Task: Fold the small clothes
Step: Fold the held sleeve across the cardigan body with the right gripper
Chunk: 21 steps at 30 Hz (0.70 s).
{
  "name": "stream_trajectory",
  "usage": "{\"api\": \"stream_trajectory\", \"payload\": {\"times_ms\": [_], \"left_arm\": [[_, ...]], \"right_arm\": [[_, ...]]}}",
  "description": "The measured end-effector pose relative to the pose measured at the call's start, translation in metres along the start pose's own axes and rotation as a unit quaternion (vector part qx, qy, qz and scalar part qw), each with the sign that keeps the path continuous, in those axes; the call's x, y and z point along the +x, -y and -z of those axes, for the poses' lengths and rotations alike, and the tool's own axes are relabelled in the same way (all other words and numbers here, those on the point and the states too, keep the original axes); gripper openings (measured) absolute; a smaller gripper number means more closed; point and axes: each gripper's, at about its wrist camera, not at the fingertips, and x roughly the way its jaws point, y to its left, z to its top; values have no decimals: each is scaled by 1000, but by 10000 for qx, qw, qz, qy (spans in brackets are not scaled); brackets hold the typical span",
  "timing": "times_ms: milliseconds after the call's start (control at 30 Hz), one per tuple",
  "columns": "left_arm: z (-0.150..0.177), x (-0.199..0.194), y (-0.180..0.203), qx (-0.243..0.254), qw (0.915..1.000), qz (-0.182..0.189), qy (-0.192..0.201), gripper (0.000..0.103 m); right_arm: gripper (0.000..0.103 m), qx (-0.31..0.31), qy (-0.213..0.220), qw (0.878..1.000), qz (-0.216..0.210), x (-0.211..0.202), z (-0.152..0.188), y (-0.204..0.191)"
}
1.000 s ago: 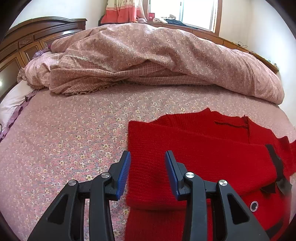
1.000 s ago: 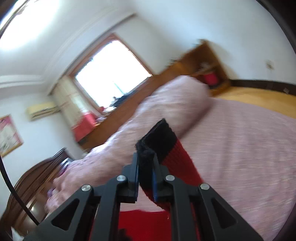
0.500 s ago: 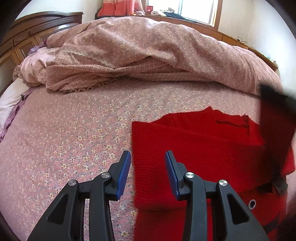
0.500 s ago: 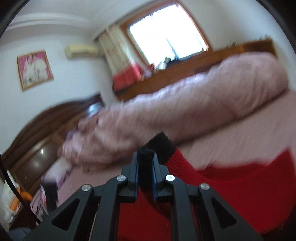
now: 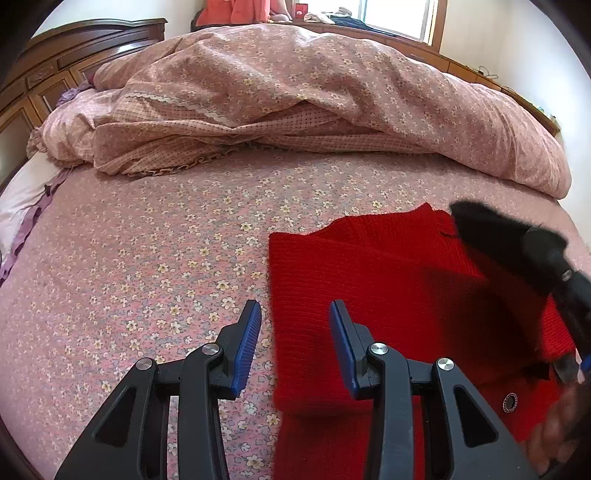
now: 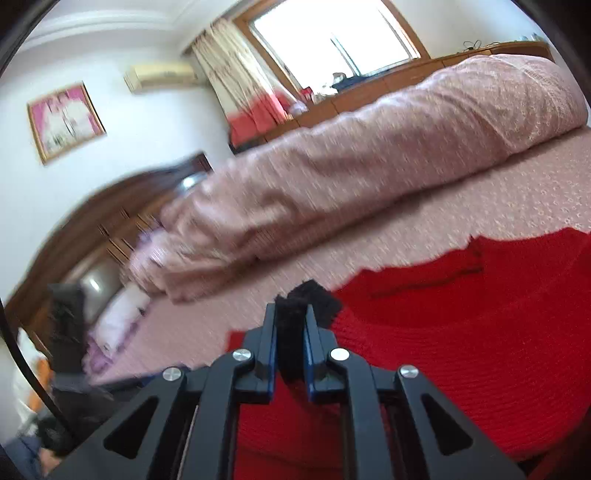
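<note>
A red knit sweater (image 5: 369, 280) lies partly folded on the flowered bed sheet (image 5: 147, 258). My left gripper (image 5: 294, 343) is open and empty, just above the sweater's left edge. My right gripper (image 6: 291, 347) is shut on the sweater's black cuff (image 6: 295, 314) and holds the sleeve over the red body (image 6: 461, 325). In the left wrist view the right gripper and the black cuff (image 5: 491, 236) come in from the right, above the sweater. A round black button (image 5: 510, 400) shows on the sweater's lower right.
A bunched pink flowered duvet (image 5: 295, 103) lies across the far side of the bed. A dark wooden headboard (image 5: 55, 66) stands at the left, with a pale pillow (image 5: 22, 199) under it. A window (image 6: 332, 33) and a wooden ledge are behind.
My right gripper has swung the cuffed sleeve leftward and down over the sweater body, entering the left wrist view from the right. My left gripper has stayed open in nearly the same place.
</note>
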Motion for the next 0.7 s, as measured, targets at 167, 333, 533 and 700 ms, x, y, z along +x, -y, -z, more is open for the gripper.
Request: {"api": "stream_trajectory", "payload": {"times_ms": [167,333,533,700], "left_arm": [[-2,0,-7,-94,9999,-23,-43,32],[-3,2,-15,-363,9992,26,-192,32],[-3,7,-17,-459,9985,74,-291,32],[-2,4,-13,-398,9988,117,-261,32]], "right_arm": [[11,55,-12,9999,-164,10,-4,-13],[12,-148,-325,9993,-49,34,15,-23],[25,18,-897,9959,-74,54,36,-10],[65,-116,-1030,9937,-428,33,27,-15]]}}
